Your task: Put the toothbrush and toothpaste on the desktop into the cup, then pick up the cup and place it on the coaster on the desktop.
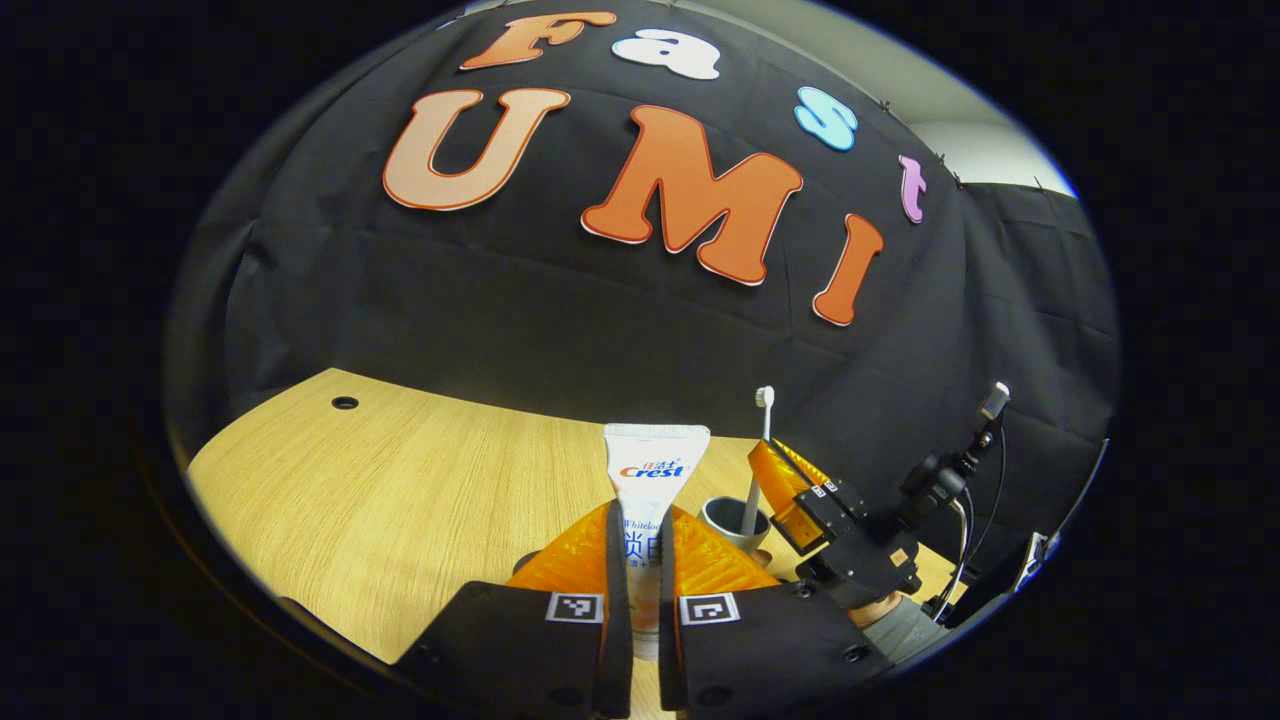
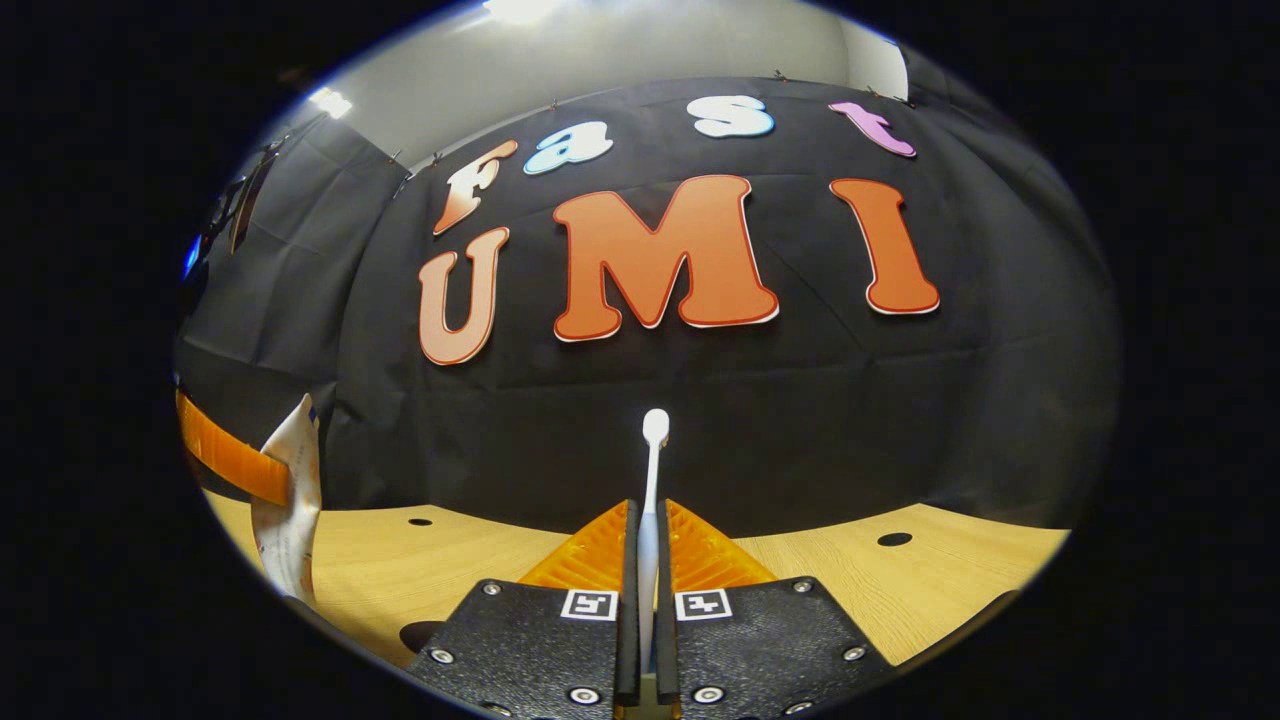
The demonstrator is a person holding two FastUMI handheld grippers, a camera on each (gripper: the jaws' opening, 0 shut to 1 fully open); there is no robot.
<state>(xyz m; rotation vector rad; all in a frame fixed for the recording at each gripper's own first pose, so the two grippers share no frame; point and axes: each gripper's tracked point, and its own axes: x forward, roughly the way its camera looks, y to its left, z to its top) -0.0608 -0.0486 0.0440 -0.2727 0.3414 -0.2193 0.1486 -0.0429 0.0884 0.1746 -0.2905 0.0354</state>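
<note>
Left gripper view, nearest first: the left gripper has its 2 fingers clenched on the toothpaste, a white tube standing upright between them with its flat crimped end on top. Rig rules keep the tube's label unread, though blue and red print shows on its face. Just past the tube to the right sits the cup, grey and open-topped, on the wooden desktop; the tube's edge and a finger cover part of its near rim. The toothbrush stands upright with its lower end inside the cup and its white head above. The right gripper is beside it, with cables trailing behind and a grey sleeve under it. 1 round hole is cut in the desktop far left. From the right gripper view, the right gripper grasps the toothbrush by its handle, both fingers pressed on it, head up. At the left edge hangs the toothpaste. Farther off, 2 holes mark the desktop before the black cloth wall.
</note>
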